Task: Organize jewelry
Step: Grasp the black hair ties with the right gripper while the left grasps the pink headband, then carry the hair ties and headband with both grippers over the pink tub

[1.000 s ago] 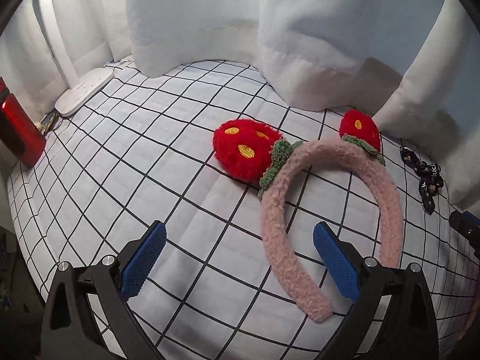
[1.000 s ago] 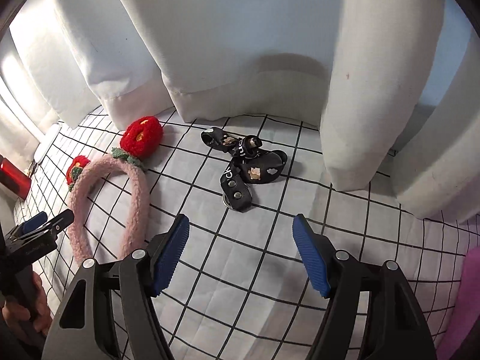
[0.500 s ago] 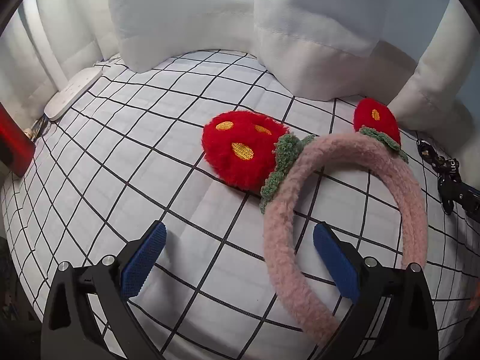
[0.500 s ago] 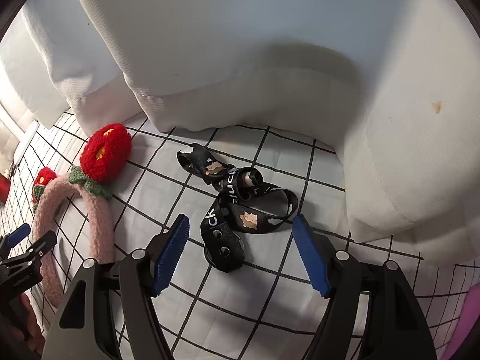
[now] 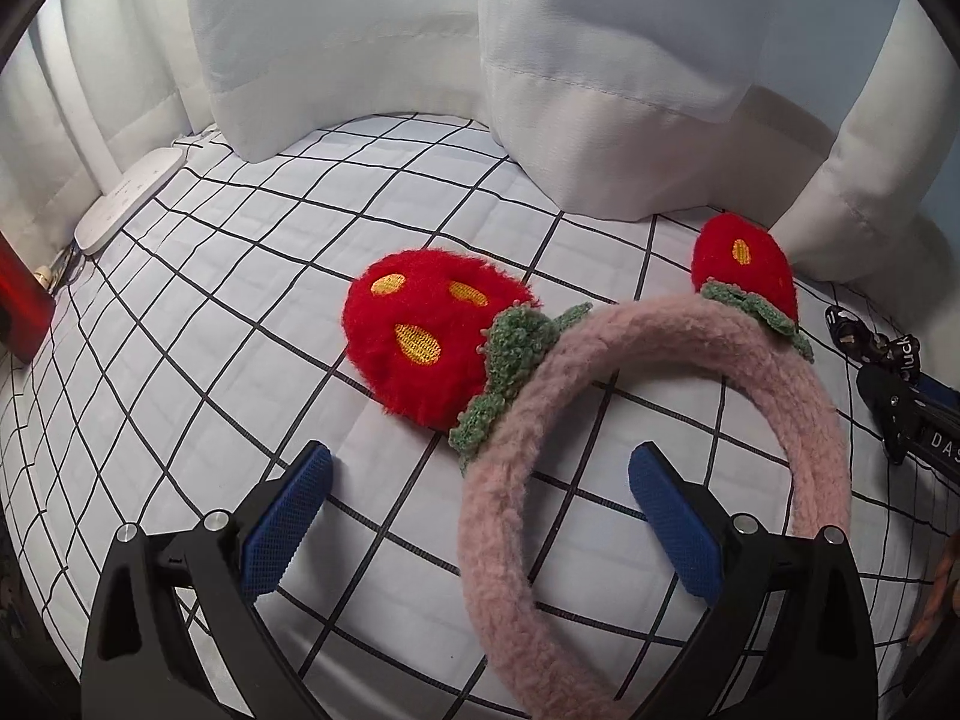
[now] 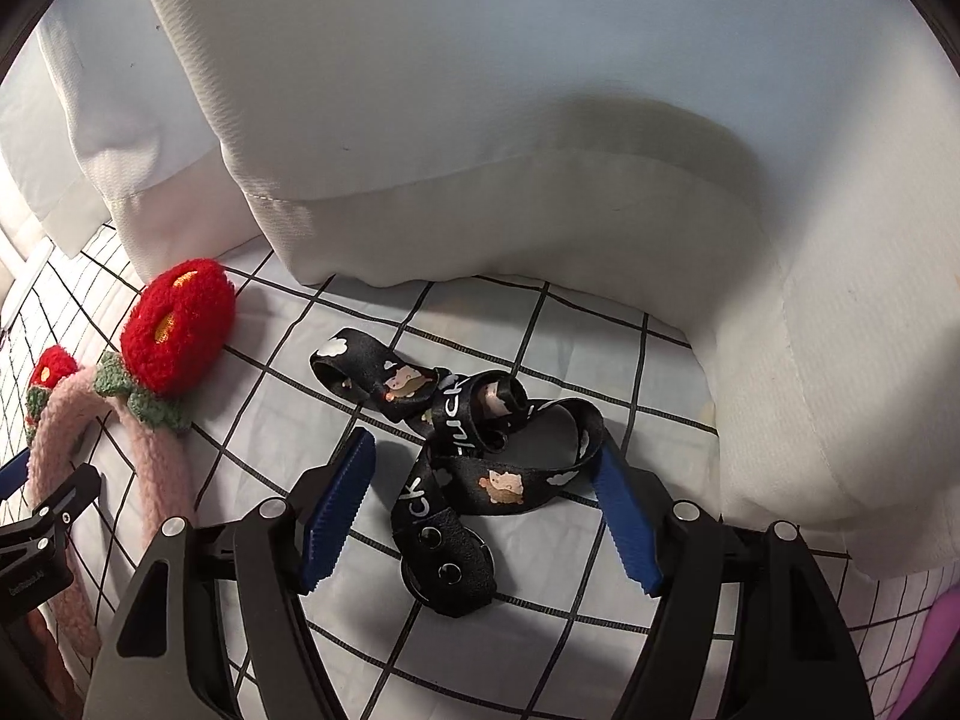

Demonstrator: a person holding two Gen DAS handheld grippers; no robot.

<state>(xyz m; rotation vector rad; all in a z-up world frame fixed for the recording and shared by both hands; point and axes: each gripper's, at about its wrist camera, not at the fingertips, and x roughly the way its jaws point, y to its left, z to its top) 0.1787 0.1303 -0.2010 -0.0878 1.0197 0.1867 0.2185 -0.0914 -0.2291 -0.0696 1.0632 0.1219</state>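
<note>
A fuzzy pink headband (image 5: 540, 420) with two red strawberry ears lies on the white grid-patterned cloth (image 5: 240, 300). My left gripper (image 5: 480, 510) is open, low over the cloth, and one arm of the headband runs between its blue pads. The headband also shows at the left of the right wrist view (image 6: 156, 468). A black printed strap (image 6: 480, 456) lies coiled on the cloth. My right gripper (image 6: 486, 516) is open with the strap lying between its pads.
White curtains (image 5: 600, 90) hang along the back and right of the cloth. A white power strip (image 5: 129, 201) and a red object (image 5: 18, 312) sit at the far left. A purple thing (image 6: 936, 648) shows at the right edge.
Both grippers have moved forward and lower. The headband arm now lies between the left pads, and the strap now lies between the right pads. Neither has closed.
</note>
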